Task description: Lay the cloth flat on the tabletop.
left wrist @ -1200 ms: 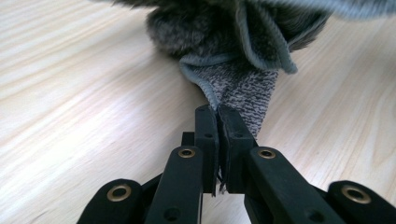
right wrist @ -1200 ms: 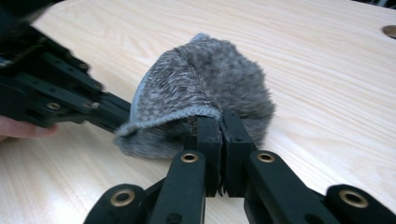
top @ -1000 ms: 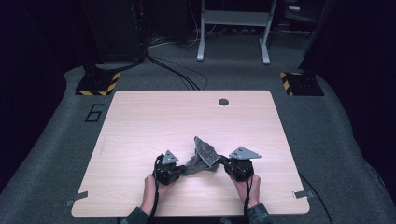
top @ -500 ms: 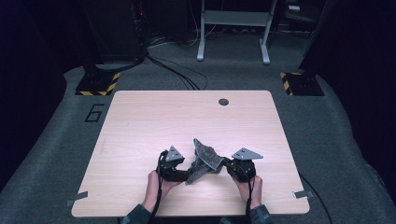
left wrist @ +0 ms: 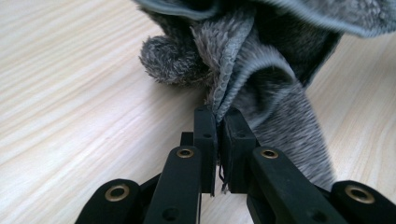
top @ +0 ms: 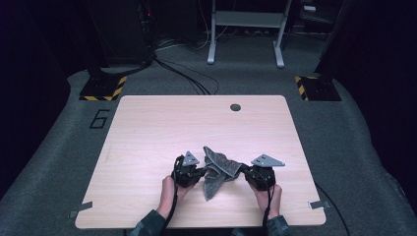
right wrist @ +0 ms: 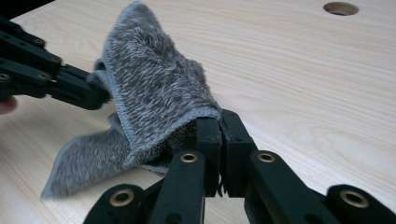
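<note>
Altogether, one grey cloth (top: 216, 169) hangs bunched between two grippers above the near part of the wooden surface (top: 147, 132). Having just been closing, the left gripper (left wrist: 218, 122) pinches its stitched hem; the right gripper (right wrist: 219, 125) is clenched on another edge.

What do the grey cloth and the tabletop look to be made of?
Grey cloth: soft fabric, probably microfibre or terry; fuzzy mottled pile, stitched hem, limp folds between the two grippers. Table: pale wood-grain surface, smooth and matt; likely laminate over board, though solid wood cannot be ruled out.
</note>
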### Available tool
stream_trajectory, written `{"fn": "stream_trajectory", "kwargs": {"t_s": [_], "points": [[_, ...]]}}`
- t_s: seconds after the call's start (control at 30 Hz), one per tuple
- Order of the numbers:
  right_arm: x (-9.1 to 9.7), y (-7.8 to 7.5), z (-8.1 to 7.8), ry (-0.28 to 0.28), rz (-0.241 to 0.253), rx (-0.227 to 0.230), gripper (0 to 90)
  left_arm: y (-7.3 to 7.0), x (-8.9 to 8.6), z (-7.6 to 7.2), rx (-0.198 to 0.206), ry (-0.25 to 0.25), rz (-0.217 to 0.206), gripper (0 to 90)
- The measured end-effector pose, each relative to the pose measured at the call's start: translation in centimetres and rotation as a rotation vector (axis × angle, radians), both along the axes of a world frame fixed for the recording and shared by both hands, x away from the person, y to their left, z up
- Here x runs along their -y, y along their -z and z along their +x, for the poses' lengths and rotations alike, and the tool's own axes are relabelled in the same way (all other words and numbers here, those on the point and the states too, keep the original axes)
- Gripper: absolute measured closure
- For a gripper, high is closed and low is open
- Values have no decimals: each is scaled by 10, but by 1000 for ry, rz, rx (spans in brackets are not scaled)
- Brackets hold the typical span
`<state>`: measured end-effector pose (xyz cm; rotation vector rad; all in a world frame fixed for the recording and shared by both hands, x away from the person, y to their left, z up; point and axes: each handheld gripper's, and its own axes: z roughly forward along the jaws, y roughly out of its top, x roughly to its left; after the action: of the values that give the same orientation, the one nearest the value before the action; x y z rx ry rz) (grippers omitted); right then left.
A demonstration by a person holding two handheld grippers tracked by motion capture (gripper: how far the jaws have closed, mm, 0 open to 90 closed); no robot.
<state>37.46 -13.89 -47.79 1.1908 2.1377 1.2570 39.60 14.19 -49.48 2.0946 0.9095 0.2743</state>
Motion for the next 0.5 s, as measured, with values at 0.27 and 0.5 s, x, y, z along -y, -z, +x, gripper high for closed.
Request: {"fn": "stream_trajectory", "kwargs": {"t_s": [0.27,0.5], "points": [[18,-5,3,45,26,-5,880,-9,-23,-4,18,-34,-16,853],[29,-6,4,72,35,-19,880,-12,-43,-8,23,-52,-9,853]]}}
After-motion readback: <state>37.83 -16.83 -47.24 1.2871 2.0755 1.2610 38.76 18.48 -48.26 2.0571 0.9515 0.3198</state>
